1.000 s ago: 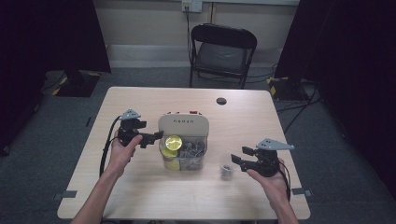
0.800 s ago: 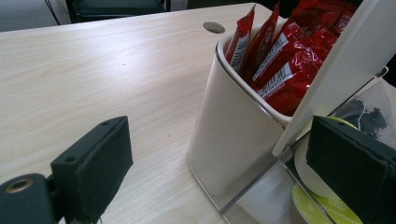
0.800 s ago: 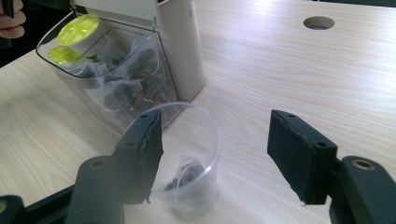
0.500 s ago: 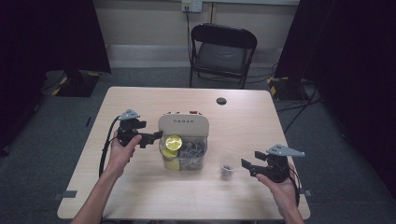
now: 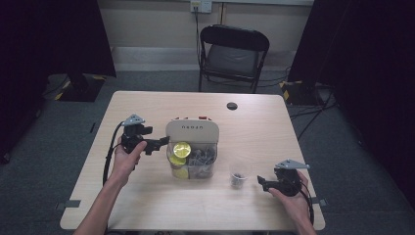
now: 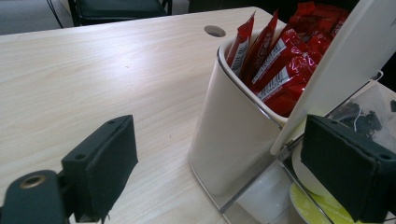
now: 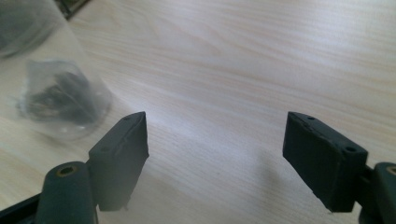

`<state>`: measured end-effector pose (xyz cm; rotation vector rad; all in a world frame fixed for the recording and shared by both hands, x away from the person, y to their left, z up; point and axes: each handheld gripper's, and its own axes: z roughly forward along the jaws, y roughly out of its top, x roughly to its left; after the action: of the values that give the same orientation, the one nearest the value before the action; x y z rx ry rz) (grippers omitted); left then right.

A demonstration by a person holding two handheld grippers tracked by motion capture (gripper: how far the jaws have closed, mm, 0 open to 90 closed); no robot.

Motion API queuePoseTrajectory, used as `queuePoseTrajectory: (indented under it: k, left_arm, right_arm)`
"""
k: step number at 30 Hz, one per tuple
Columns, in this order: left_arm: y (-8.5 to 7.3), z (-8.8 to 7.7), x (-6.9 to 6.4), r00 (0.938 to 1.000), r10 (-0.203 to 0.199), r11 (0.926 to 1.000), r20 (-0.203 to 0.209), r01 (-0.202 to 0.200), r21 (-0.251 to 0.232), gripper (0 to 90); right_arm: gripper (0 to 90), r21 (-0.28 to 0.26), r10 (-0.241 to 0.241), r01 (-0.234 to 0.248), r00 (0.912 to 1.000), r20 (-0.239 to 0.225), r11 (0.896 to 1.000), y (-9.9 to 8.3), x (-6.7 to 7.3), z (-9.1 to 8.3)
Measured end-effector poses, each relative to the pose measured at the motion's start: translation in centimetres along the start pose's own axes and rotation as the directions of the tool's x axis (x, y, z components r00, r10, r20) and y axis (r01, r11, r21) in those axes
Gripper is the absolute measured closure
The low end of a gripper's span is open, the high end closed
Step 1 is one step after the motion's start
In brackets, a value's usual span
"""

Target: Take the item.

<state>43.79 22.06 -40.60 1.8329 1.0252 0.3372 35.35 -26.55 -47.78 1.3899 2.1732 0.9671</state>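
Observation:
A cream organizer (image 5: pixel 192 129) stands mid-table; its cream bin (image 6: pixel 233 135) holds red sachets (image 6: pixel 280 51), and its clear front compartment (image 5: pixel 200 161) holds yellow-lidded tubs (image 5: pixel 181 149) and dark small packets. My left gripper (image 5: pixel 164 142) hovers at the organizer's left side. Its jaws have just been closing but stand apart (image 6: pixel 224 172), pressing on nothing. To the organizer's right stands a clear cup (image 5: pixel 238 175) with dark bits at its bottom (image 7: pixel 56 93). My right gripper (image 5: pixel 262 182) sits low, right of the cup. Its jaws have just been opening, and bare table lies between them (image 7: pixel 233 158).
A round cable hole (image 5: pixel 232 105) sits near the table's far edge. A black folding chair (image 5: pixel 232 54) stands beyond the table. The wooden table (image 5: pixel 147 205) has free room along its near edge and far left. Dark curtains flank the room.
My right hand has sunk toward the table and drawn back toward the near right edge, away from the cup. The left hand has stayed beside the organizer.

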Motion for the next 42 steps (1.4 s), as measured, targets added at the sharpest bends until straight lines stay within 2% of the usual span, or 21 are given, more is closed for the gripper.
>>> queuePoseTrajectory:
  k: [3, 7, 9, 12, 13, 14, 20, 22, 24, 31, 32, 37, 42]
  left_arm:
    - [0.1, -0.2, -0.1, 1.0, 0.006, 1.0, 0.006, -0.006, -0.005, 14.4]
    - [0.1, -0.8, 0.1, 0.9999, 0.003, 0.9999, -0.01, -0.003, -0.016, 15.7]
    - [0.2, -1.2, 0.2, 0.9999, -0.013, 0.9991, -0.007, 0.012, -0.041, 15.7]
    - [0.3, -1.9, 0.6, 0.9994, -0.025, 0.9975, -0.024, 0.024, -0.067, 15.8]
    - [0.3, -2.0, 0.7, 0.999, -0.034, 0.9967, -0.027, 0.032, -0.075, 15.8]
    - [0.3, -2.1, 0.9, 0.9988, -0.037, 0.9962, -0.031, 0.035, -0.08, 15.8]
    - [0.3, -1.6, 1.5, 0.9968, -0.06, 0.9958, -0.052, 0.057, -0.072, 15.9]
    - [0.5, -1.4, 1.6, 0.9967, -0.066, 0.9957, -0.048, 0.063, -0.069, 15.7]
    - [0.9, -1.4, 1.6, 0.9976, -0.05, 0.9972, -0.049, 0.047, -0.059, 15.8]
    - [2.5, -1.2, 1.6, 0.9966, -0.052, 0.9958, -0.064, 0.047, -0.079, 16.1]
    - [2.6, -1.1, 1.7, 0.9968, -0.051, 0.9969, -0.061, 0.047, -0.064, 15.9]
    - [2.8, -0.4, 2.0, 0.9961, -0.072, 0.9954, -0.052, 0.068, -0.067, 15.9]
    - [2.7, 0.3, 1.8, 0.9965, -0.069, 0.9968, -0.048, 0.066, -0.044, 15.8]
  right_arm:
    - [21.9, 0.01, 0.007, -0.007, 0.9998, 0.019, 1.0, -0.2, -0.2, 0.5]
    - [21.0, 0.017, 0.004, -0.005, 0.9993, 0.038, 1.0, -0.3, -0.3, 0.9]
    - [20.1, 0.022, 0.009, -0.01, 0.9989, 0.046, 1.0, -0.3, -0.3, 1.0]
    - [20.4, 0.036, 0.017, -0.019, 0.9989, 0.044, 0.999, -0.6, -0.3, 1.6]
    - [19.9, 0.021, -0.008, 0.007, 0.9979, 0.064, 1.0, -0.8, -0.1, 1.7]
    - [19.6, 0.017, -0.006, 0.005, 0.9976, 0.069, 1.0, -0.8, 0.0, 1.7]
    - [17.2, -0.024, -0.006, 0.008, 0.997, 0.077, 1.0, -1.3, 0.1, 1.9]
    - [17.2, -0.024, -0.005, 0.007, 0.997, 0.078, 1.0, -1.3, 0.1, 1.9]
    - [17.1, -0.024, -0.005, 0.007, 0.997, 0.077, 1.0, -1.3, 0.1, 1.9]
    - [17.2, -0.025, -0.006, 0.008, 0.997, 0.077, 1.0, -1.3, 0.1, 1.9]
    - [17.2, -0.025, -0.006, 0.008, 0.997, 0.077, 1.0, -1.3, 0.1, 1.9]
    - [17.2, -0.024, -0.005, 0.007, 0.997, 0.077, 1.0, -1.3, 0.1, 1.9]
    - [17.2, -0.025, -0.005, 0.007, 0.997, 0.077, 1.0, -1.3, 0.1, 1.9]
